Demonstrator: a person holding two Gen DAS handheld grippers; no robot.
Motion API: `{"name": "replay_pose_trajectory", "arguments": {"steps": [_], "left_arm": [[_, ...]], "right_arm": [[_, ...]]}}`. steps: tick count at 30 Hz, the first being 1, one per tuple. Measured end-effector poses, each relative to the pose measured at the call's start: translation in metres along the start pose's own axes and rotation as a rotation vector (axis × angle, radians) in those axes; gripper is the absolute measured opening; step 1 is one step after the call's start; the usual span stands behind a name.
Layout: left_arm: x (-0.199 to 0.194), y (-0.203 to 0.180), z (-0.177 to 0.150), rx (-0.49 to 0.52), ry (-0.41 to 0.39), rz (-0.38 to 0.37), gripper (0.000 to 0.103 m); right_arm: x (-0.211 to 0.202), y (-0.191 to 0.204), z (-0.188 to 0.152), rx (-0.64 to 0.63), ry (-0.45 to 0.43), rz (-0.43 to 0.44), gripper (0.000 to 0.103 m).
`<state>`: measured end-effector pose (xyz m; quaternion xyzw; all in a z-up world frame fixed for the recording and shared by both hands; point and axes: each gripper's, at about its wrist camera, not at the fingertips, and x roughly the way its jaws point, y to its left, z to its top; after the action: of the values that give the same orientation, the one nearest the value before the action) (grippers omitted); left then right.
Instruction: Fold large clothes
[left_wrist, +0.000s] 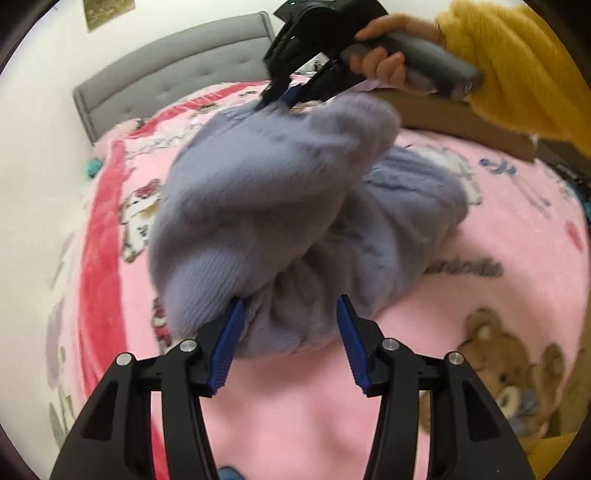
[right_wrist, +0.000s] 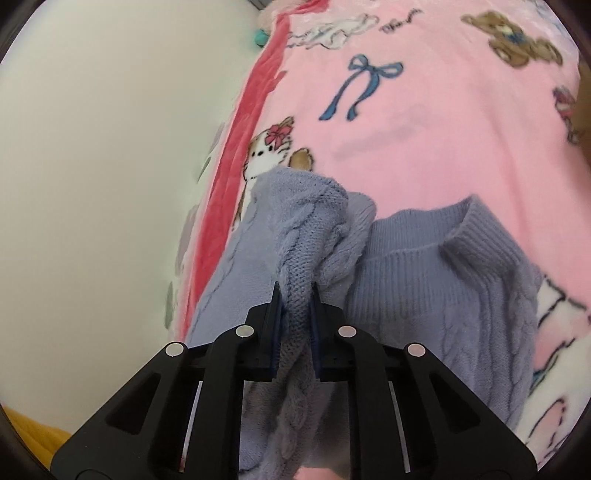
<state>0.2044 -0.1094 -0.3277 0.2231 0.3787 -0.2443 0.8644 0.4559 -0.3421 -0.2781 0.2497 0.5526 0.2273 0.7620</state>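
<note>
A lavender cable-knit sweater (left_wrist: 280, 206) is bunched up over a pink printed blanket (left_wrist: 295, 417) on a bed. My left gripper (left_wrist: 291, 306) is open; its blue pads stand wide apart at the sweater's near edge, with the left pad touching the knit. My right gripper (left_wrist: 280, 98) shows at the top of the left wrist view, shut on the sweater's far edge and lifting it. In the right wrist view the right gripper (right_wrist: 295, 295) pinches a fold of the sweater (right_wrist: 424, 280); the ribbed collar lies to the right.
A grey padded headboard (left_wrist: 166, 74) stands at the far end. A white wall (right_wrist: 92, 184) runs along the bed's left side, next to the blanket's red border (right_wrist: 236, 155). The person's yellow fleece sleeve (left_wrist: 517, 62) is at top right. A brown box (left_wrist: 461, 122) lies beyond the blanket.
</note>
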Motion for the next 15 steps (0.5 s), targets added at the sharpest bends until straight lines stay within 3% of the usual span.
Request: {"name": "replay_pose_trajectory", "arguments": {"steps": [5,9,12,15], "left_arm": [[0.003,0.005,-0.004,-0.077,-0.015,0.058,0.051],[-0.008,0.02,-0.015,-0.245,0.007,0.113,0.051],[-0.006,0.037,-0.022,-0.39,0.033,0.206,0.053],[0.009,0.061,-0.019,-0.541,0.056,0.118,0.057]], "right_arm": [[0.0,-0.001,0.003,0.013,-0.008,-0.02,0.012],[-0.001,0.003,0.006,0.01,-0.029,-0.03,0.012],[-0.002,0.002,0.008,0.019,-0.039,-0.023,0.012],[-0.004,0.001,0.009,0.033,-0.056,-0.026,0.012]]}}
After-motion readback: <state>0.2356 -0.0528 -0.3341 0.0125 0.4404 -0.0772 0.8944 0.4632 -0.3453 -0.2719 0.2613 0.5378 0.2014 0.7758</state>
